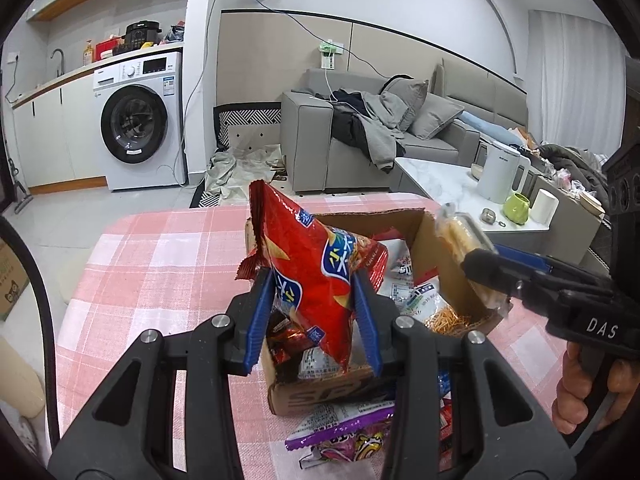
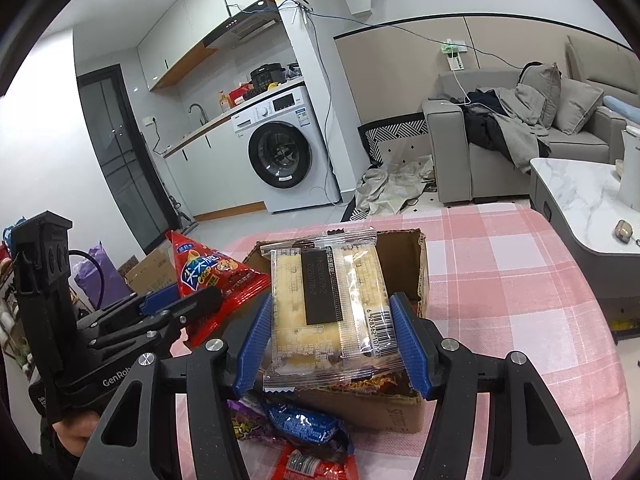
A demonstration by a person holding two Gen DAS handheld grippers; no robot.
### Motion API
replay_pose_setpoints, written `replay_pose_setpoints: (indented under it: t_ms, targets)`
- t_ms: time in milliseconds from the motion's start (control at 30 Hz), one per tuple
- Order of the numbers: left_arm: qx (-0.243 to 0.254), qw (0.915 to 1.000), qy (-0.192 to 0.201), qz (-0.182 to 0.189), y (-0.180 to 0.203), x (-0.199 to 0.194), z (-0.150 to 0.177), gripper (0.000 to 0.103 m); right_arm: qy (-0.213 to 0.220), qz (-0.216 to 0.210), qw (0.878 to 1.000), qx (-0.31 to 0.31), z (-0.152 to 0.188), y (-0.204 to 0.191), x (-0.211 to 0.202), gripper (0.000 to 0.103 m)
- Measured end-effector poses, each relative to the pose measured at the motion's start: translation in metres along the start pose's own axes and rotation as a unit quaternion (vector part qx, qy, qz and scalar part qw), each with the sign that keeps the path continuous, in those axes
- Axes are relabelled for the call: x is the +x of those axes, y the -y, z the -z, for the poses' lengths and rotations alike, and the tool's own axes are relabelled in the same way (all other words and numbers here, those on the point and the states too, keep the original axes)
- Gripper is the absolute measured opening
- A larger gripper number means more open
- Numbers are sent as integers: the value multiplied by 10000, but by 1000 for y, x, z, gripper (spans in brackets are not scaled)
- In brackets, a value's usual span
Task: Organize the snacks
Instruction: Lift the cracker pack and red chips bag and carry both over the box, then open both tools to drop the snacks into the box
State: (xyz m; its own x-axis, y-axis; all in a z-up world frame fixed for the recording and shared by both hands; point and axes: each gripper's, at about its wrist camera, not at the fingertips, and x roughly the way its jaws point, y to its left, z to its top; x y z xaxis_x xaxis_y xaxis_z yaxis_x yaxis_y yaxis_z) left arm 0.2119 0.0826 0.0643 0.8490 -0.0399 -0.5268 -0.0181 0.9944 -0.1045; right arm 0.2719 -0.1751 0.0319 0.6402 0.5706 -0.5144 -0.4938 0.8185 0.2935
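Two handheld grippers hover over an open cardboard box (image 1: 436, 256) on a worktop (image 1: 160, 256) covered with a pink and white checked cloth. The left gripper (image 1: 316, 312) has its blue fingers (image 1: 258, 312) clamped on the lower part of a red chip bag (image 1: 316, 256), which stands tilted above the near left part of the box. The right gripper (image 2: 334, 340) has its blue fingers (image 2: 408, 344) clamped on the sides of a clear cracker packet (image 2: 324, 300) with pale crackers, a black label and a barcode; the packet is held above the box opening. In the left wrist view the same packet appears beside the box's right wall.

Inside the box lie several snack packets, among them a clear bag of thin orange sticks (image 1: 444, 316). On the cloth just in front of the box lie a purple snack bag (image 1: 348, 436), a blue wrapper (image 2: 304, 424) and a red wrapper (image 2: 316, 464).

Behind the worktop are a washing machine (image 1: 136, 120), a grey sofa (image 1: 360, 136) with clothes piled on it, and a marble coffee table (image 1: 444, 180).
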Motion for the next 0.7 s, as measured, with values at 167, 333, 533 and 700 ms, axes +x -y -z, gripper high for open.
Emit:
replay_pose_setpoints:
  t_ms: [167,333,533,700]
  targets:
    - [91,9999,-43,-21,4,12,-2,36,-89,6,10000,13,-1,0,13,60]
    - [137,9998,-159,18,8,25,-1,36,-179,32,9998,41,-3,0,25,60]
    - [150,9992,-368,27,10,42,6,36,-314,29,9995,83,-4,1,37,60]
    - [143,9989,-450,13,9,51,9,36,-388,50,9992,46,-4,0,46,60]
